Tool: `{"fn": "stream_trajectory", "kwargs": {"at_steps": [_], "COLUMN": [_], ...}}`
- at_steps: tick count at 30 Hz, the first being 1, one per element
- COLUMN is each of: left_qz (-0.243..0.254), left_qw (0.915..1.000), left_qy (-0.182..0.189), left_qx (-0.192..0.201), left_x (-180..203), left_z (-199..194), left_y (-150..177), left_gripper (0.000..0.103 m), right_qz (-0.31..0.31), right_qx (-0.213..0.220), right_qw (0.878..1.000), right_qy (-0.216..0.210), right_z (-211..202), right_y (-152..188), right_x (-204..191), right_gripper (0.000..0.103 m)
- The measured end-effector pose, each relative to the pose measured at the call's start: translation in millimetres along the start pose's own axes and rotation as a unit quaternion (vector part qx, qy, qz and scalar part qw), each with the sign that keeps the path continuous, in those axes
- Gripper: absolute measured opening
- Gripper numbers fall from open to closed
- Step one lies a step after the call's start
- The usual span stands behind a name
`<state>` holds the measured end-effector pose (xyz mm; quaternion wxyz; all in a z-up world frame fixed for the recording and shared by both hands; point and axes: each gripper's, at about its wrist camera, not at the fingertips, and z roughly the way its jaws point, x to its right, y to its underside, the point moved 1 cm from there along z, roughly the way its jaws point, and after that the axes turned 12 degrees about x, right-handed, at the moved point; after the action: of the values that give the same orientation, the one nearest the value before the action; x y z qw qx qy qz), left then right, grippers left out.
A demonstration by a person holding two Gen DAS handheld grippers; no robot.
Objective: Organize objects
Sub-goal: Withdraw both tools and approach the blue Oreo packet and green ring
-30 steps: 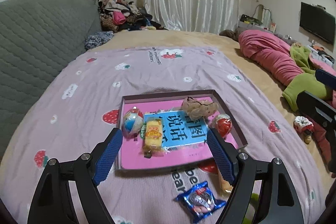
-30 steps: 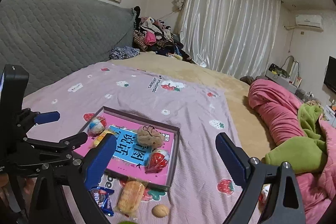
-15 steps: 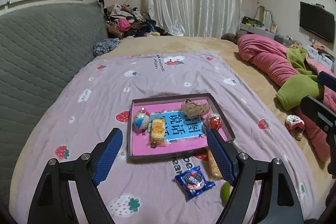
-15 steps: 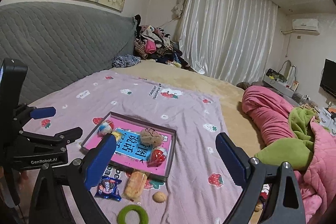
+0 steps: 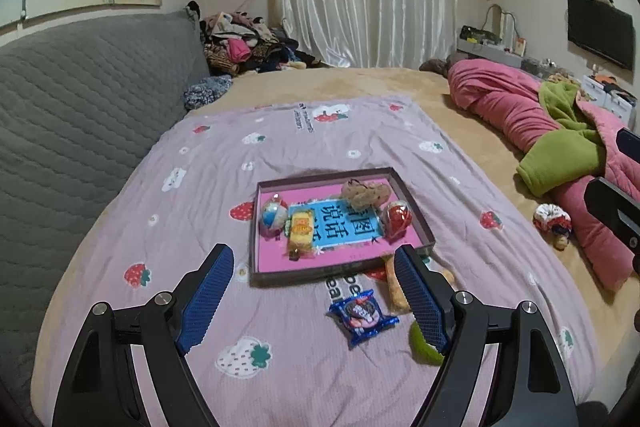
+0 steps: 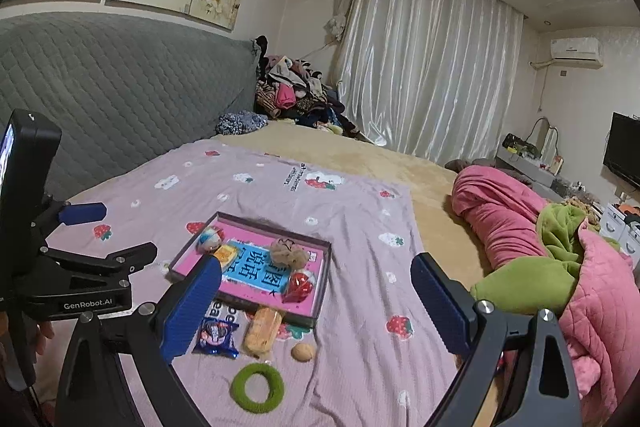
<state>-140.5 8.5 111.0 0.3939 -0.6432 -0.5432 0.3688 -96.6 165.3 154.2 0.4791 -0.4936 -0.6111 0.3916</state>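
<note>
Both grippers (image 5: 314, 263) (image 6: 316, 277) drawn back, shallow rectangular tray (image 5: 340, 273)

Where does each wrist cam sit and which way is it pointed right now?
Left wrist: behind the open left gripper, angled down across the bed at the pink tray; own blue fingers show, with part of the other black rig at the right edge.
Right wrist: behind the open right gripper, facing the same tray from further right; the left rig and fingertips of the person's hand show at left.
Shared: tray, blue snack packet, green ring, curtain.
</note>
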Motion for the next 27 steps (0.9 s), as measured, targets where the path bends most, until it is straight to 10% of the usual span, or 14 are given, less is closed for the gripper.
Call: {"fn": "stream_trajectory", "kwargs": {"at_steps": [27], "left_qz": [0.029], "left_qw": [0.9991], "left_qy": [-0.013], "left_qx": [-0.029], "left_x": [13], "left_z": [-34], "left_y": [28], "left_gripper": [0.084], "right_qz": [-0.005], "right_qx": [-0.022], "right_qw": [1.000], "right_qy": [0.006], "right_z": [-43], "right_y": [23], "right_x": [0], "right_gripper": [0.096]}}
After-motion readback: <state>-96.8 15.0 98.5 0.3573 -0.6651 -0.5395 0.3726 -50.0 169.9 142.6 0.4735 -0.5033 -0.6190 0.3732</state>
